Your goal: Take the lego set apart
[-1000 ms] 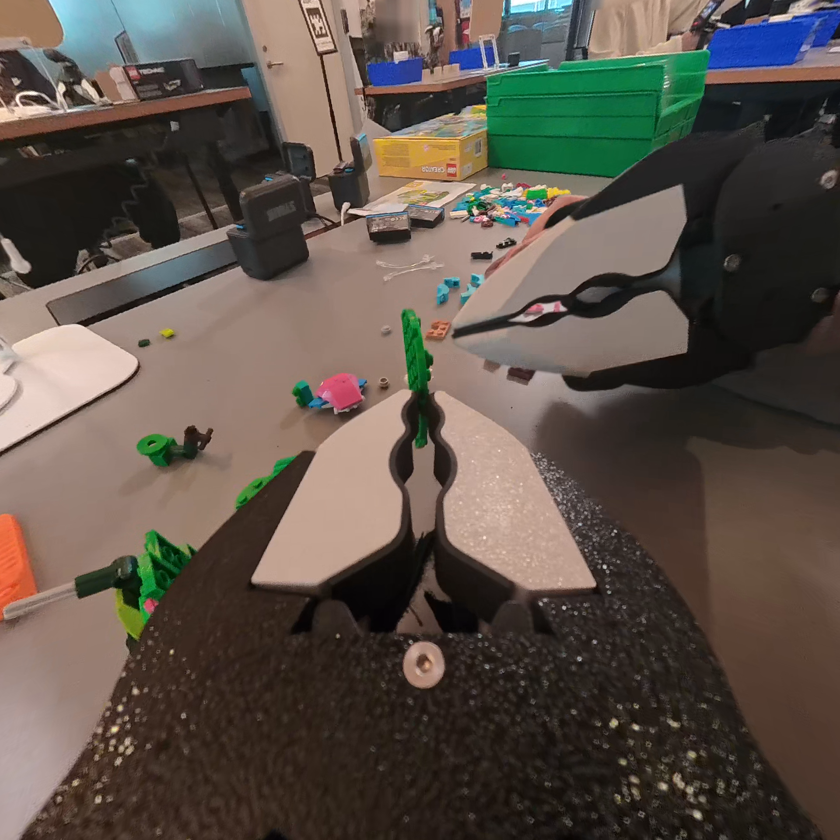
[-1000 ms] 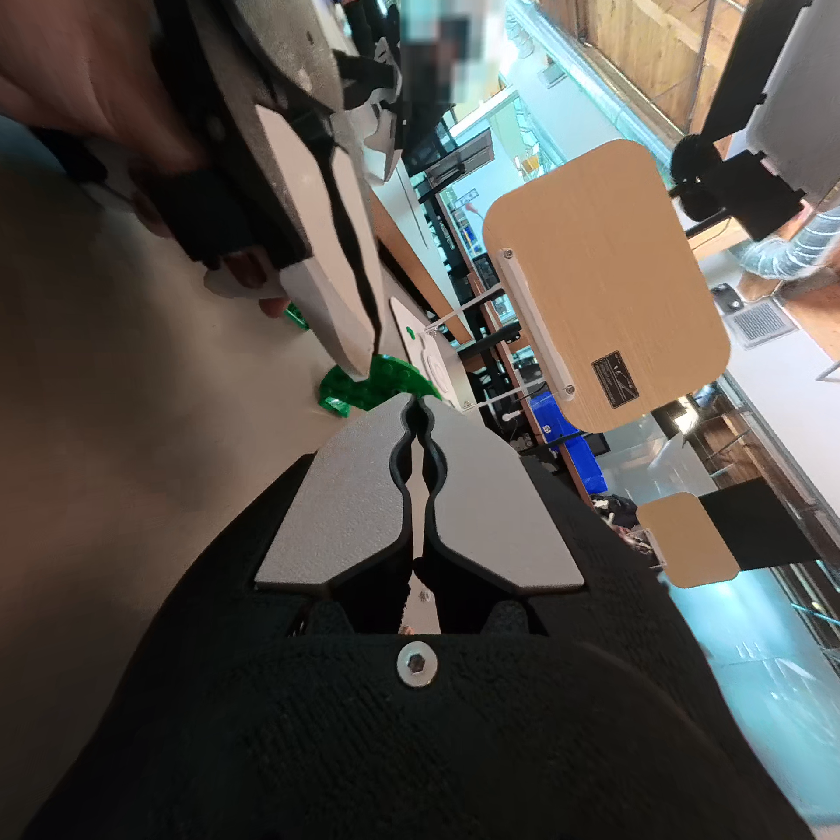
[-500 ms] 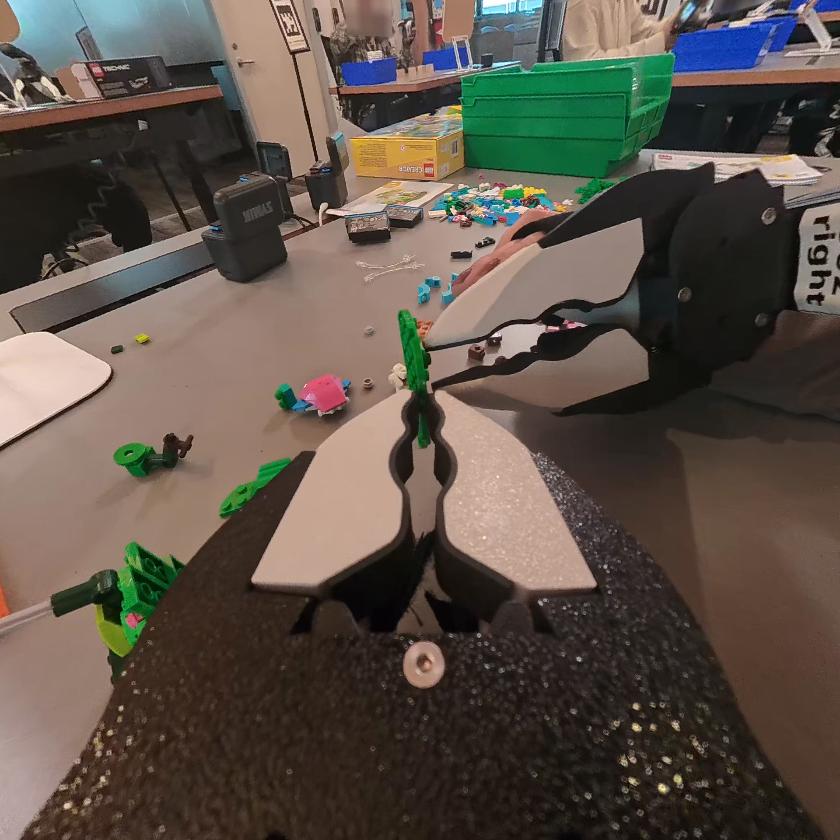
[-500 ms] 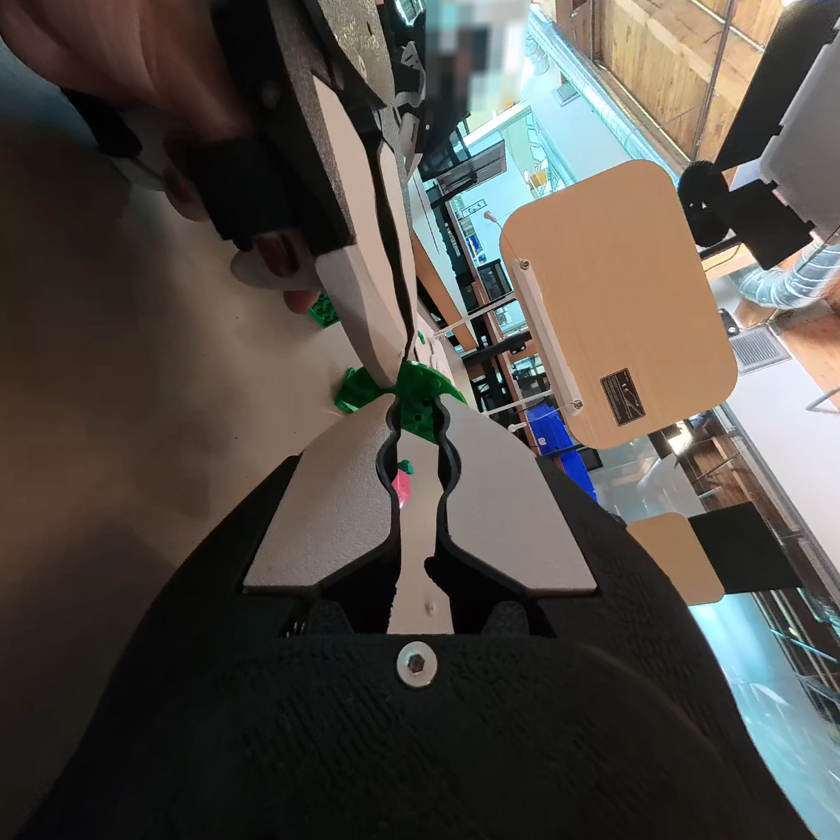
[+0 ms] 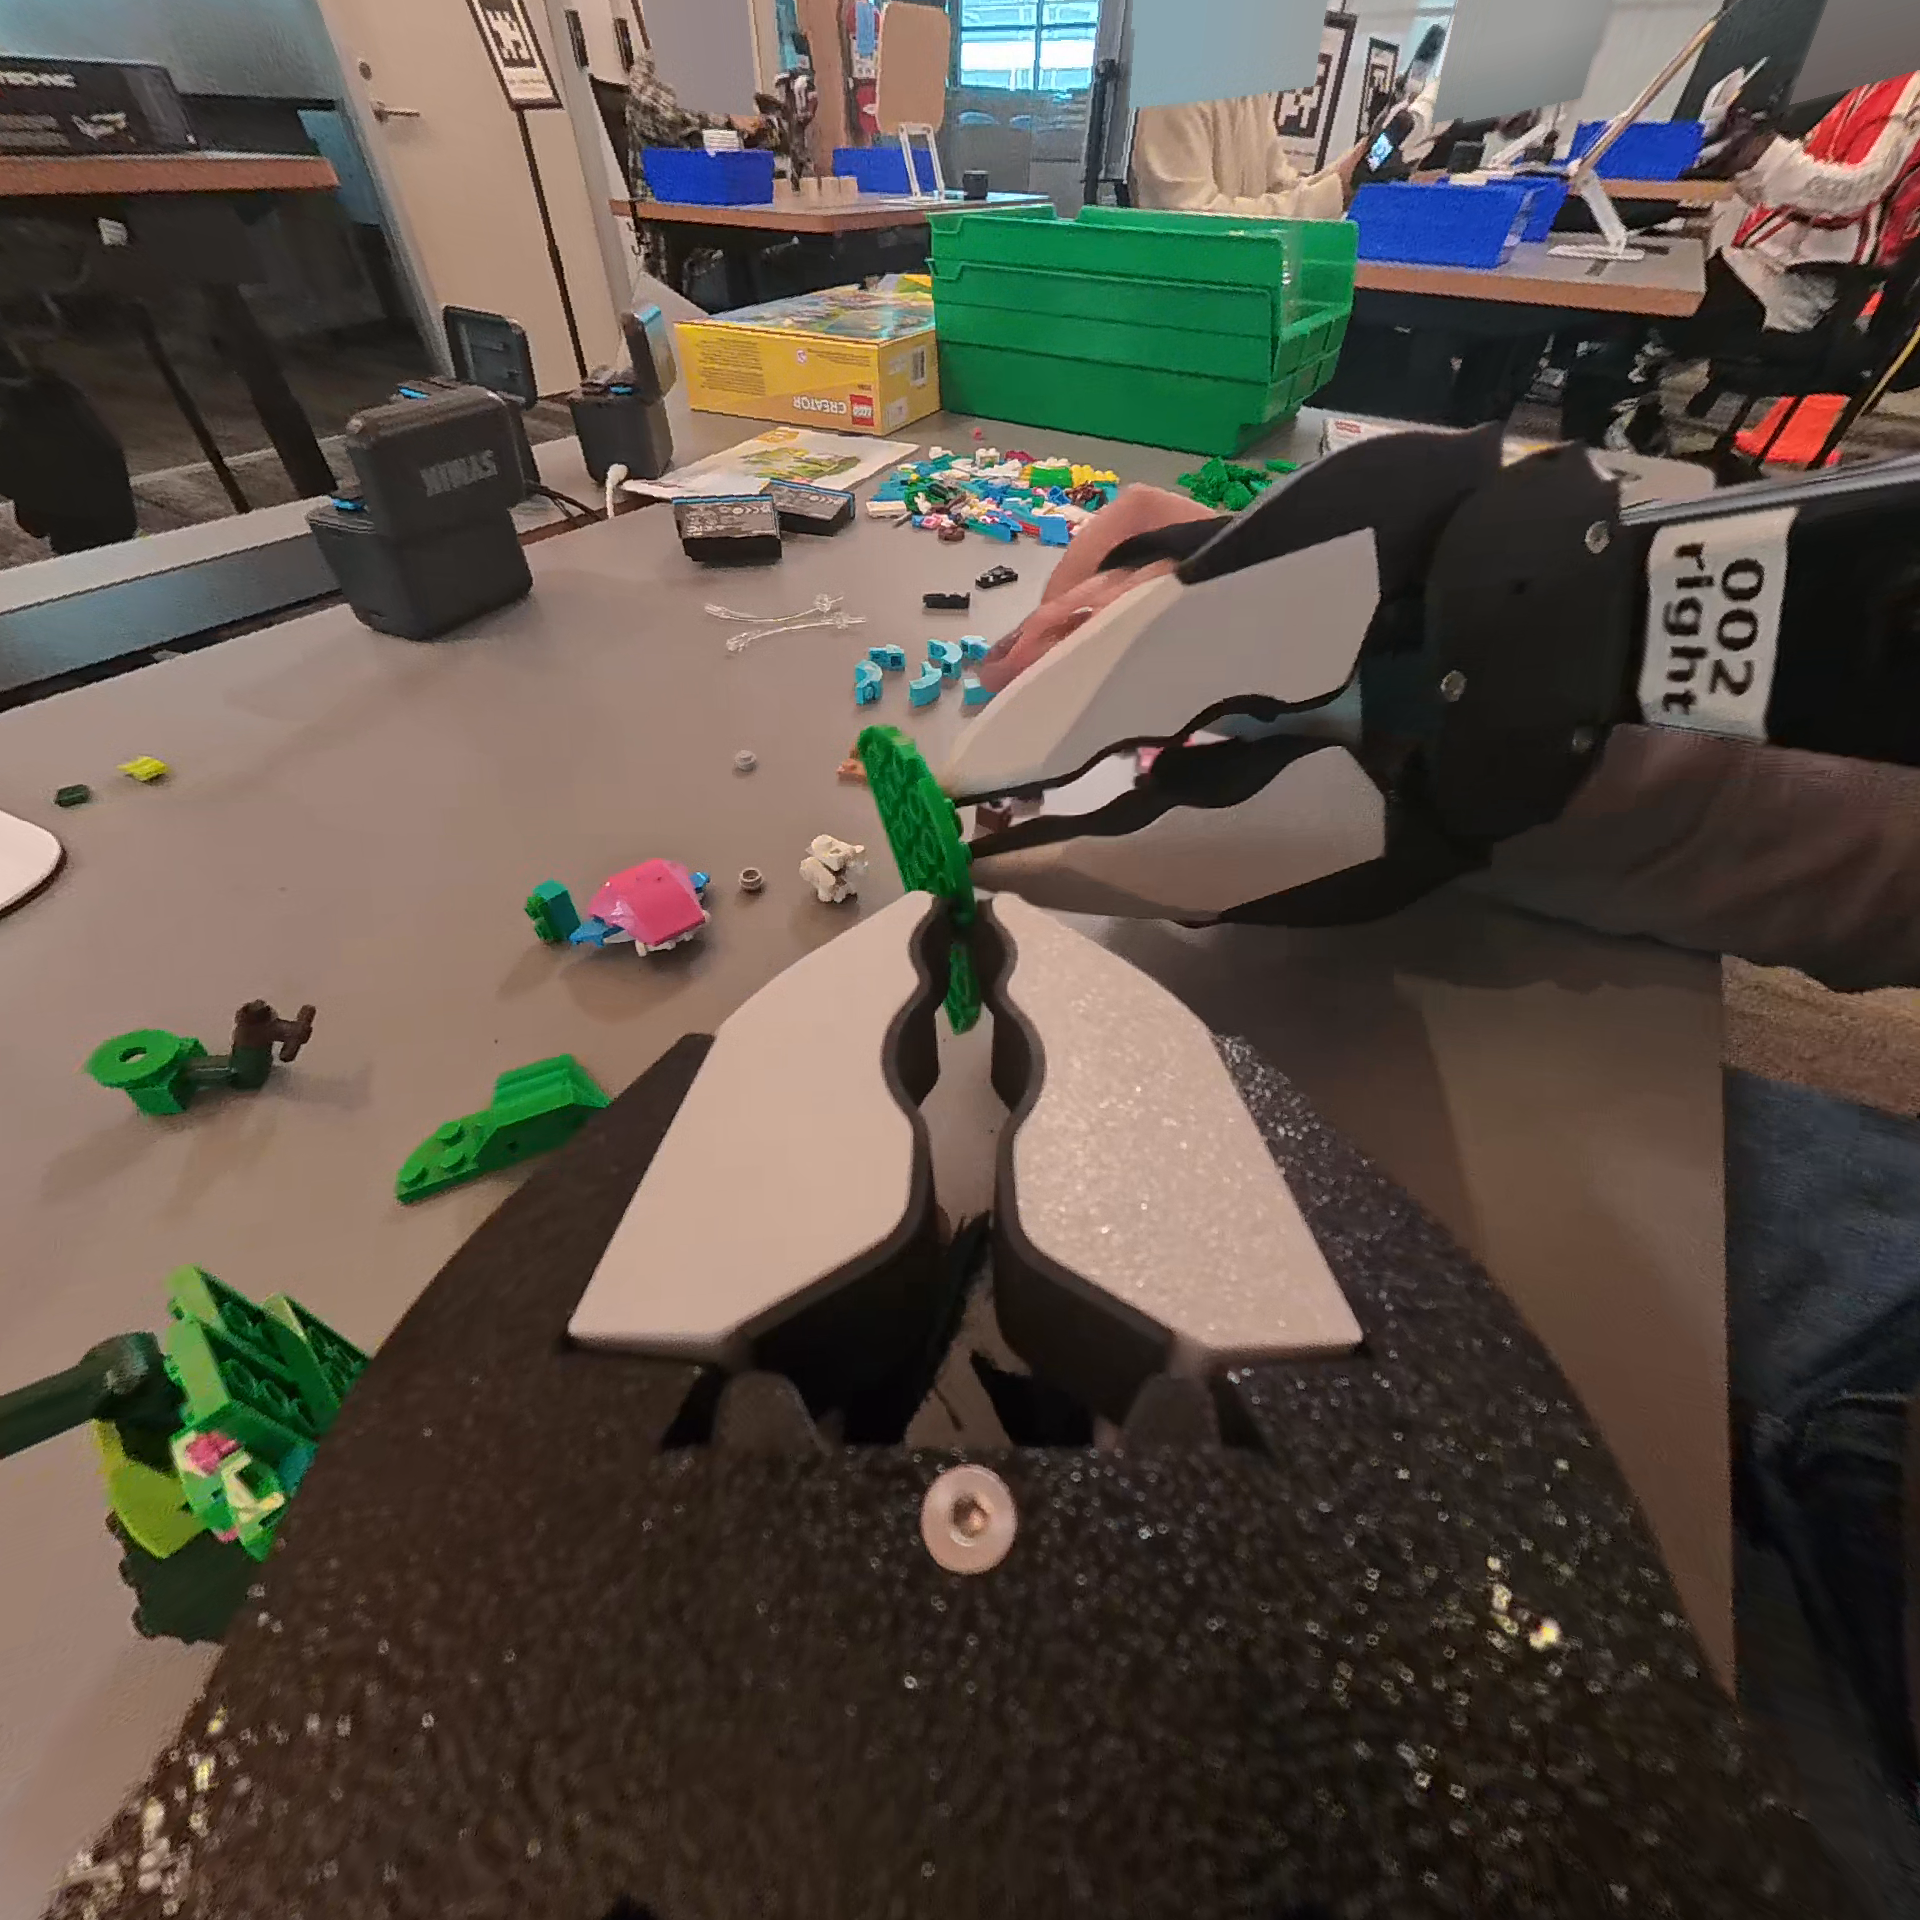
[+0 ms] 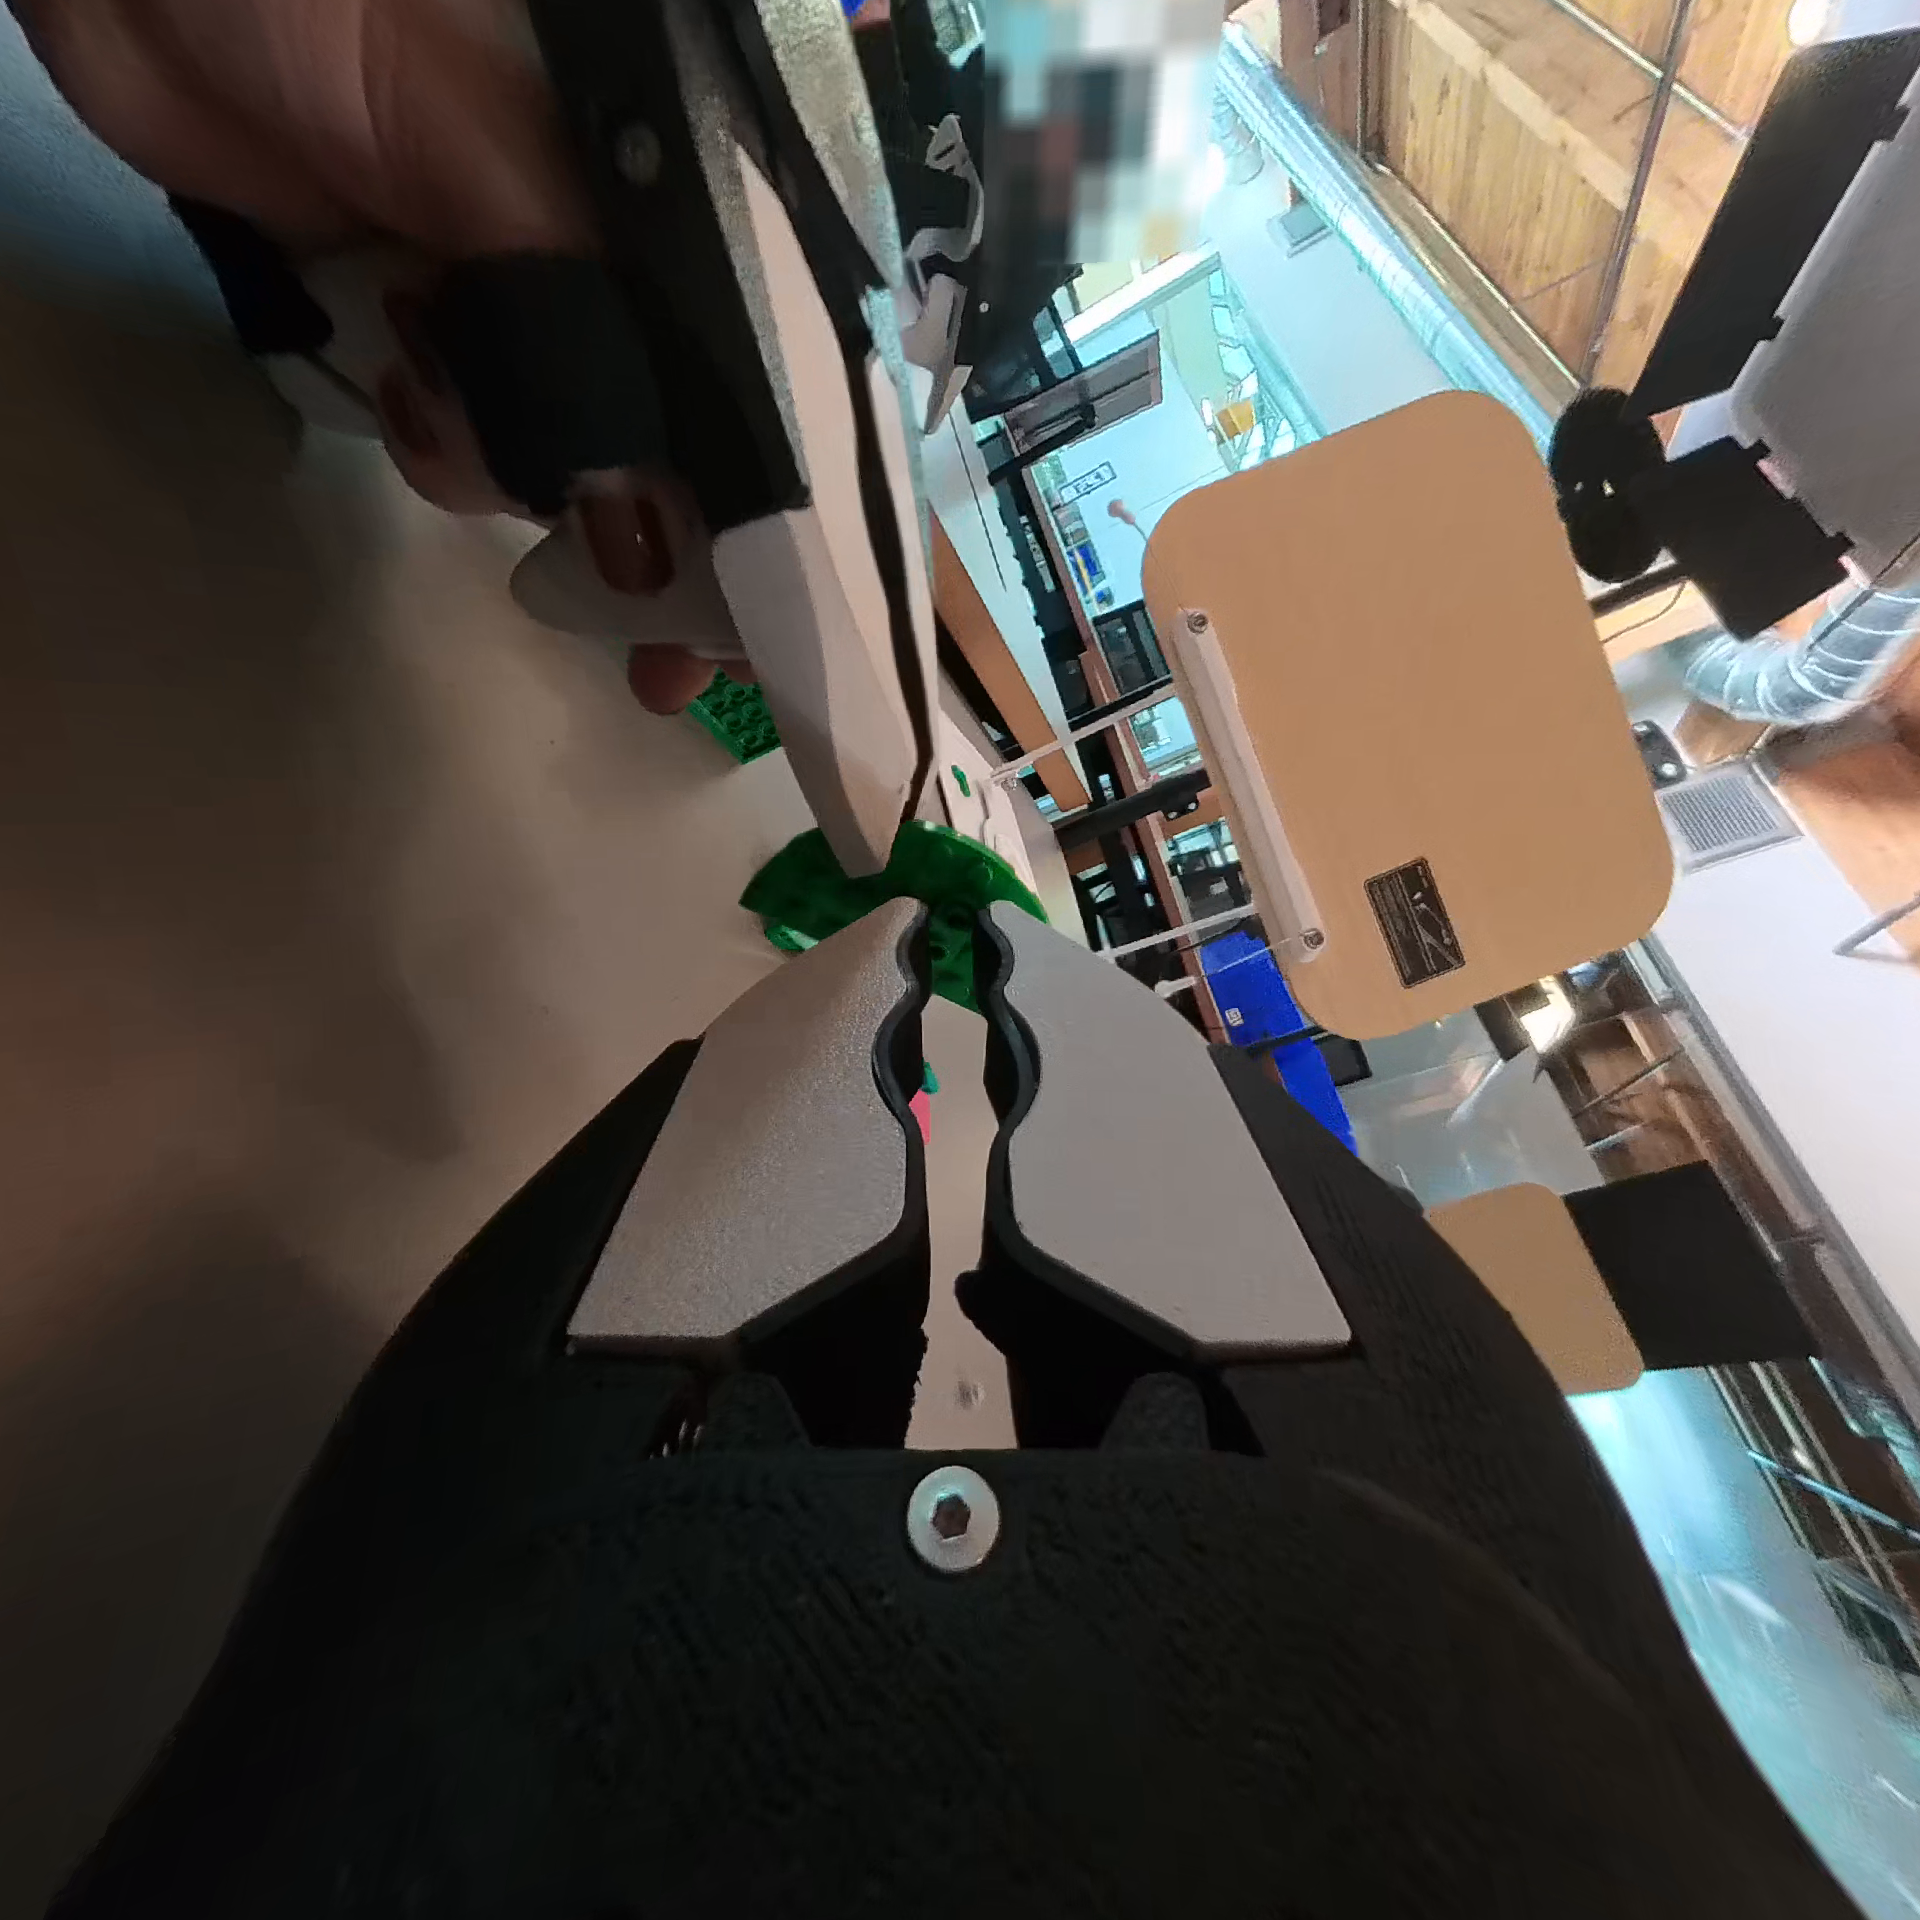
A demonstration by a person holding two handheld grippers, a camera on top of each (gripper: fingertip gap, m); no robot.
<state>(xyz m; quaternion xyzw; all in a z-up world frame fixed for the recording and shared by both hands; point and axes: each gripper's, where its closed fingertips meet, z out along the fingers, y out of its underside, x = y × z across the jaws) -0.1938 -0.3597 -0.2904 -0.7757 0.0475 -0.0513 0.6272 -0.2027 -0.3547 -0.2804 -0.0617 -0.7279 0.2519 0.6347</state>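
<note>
A: Left wrist view: left gripper (image 5: 954,914) pinches the green plate (image 5: 914,821) by its lower edge, holding it on edge above the table (image 5: 416,727). Braced, I'd say, so the other side can pull.

B: Right gripper (image 5: 961,805)?

A: Comes in from the right with its tips on the plate's upper rim. In the right wrist view its own tips (image 6: 951,920) look nearly closed on the plate (image 6: 951,862). Whether it has a firm grip, can't tell.

B: Plate look?

A: Thin, round, green, tilted, patterned face toward the camera. Can't tell if it's one layer or two stacked.

B: Rest of the set?

A: Scattered. Pink-teal chunk (image 5: 634,909), green wedge (image 5: 499,1138), green cluster (image 5: 239,1413) low left, loose pile (image 5: 987,499) far back.
</note>
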